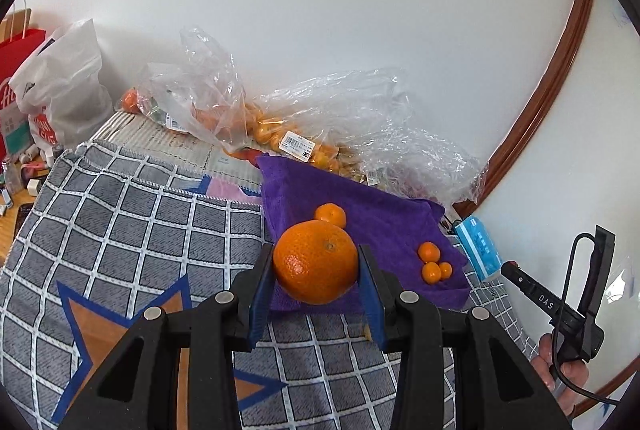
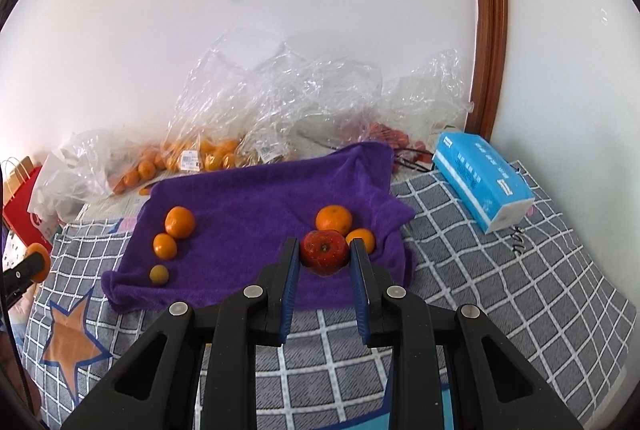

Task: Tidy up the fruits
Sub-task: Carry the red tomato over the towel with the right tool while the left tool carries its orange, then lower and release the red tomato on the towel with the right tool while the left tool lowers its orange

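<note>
A purple towel lies on the checked blanket. My left gripper is shut on a large orange and holds it over the towel's near edge. A tangerine lies just behind it and three small oranges lie to the right. My right gripper is shut on a red apple at the towel's right part. Two tangerines lie right behind the apple. Three oranges of falling size lie on the towel's left.
Clear plastic bags with several oranges lie by the wall behind the towel. A blue tissue pack lies at the right. A white bag and a red paper bag stand at the left. The checked blanket spreads all around.
</note>
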`<state>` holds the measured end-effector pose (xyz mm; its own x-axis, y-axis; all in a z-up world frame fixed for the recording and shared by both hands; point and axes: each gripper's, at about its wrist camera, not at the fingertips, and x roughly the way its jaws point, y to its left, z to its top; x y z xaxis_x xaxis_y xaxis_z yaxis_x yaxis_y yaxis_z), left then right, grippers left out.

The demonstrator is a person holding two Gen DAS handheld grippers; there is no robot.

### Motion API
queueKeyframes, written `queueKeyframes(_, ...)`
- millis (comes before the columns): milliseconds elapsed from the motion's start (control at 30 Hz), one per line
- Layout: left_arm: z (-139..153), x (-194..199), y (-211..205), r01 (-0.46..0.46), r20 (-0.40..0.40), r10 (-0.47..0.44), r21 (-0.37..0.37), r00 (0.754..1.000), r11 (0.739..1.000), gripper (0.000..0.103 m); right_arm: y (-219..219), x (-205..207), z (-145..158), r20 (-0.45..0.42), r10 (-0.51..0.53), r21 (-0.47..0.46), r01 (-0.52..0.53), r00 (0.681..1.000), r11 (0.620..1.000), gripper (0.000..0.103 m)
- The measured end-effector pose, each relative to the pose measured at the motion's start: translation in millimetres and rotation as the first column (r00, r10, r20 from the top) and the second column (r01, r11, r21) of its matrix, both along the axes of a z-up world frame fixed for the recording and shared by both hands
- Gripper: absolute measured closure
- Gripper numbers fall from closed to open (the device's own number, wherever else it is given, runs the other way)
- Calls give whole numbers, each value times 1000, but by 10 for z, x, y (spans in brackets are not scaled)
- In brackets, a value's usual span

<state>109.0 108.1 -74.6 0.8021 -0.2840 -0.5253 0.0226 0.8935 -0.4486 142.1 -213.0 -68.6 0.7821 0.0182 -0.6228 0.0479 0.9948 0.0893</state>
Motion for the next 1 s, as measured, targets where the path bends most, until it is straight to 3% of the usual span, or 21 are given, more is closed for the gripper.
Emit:
queueKeyframes(600,-266,710,-467,62,-114,-57,40,992,997,65,-202,684,-670,-103,54,46,-49,993,998,78)
queueKeyframes(1000,-523,1026,-993,149,-192,-132,79,973,986,65,-298,697,-903,-116,81,84,-71,990,994,77)
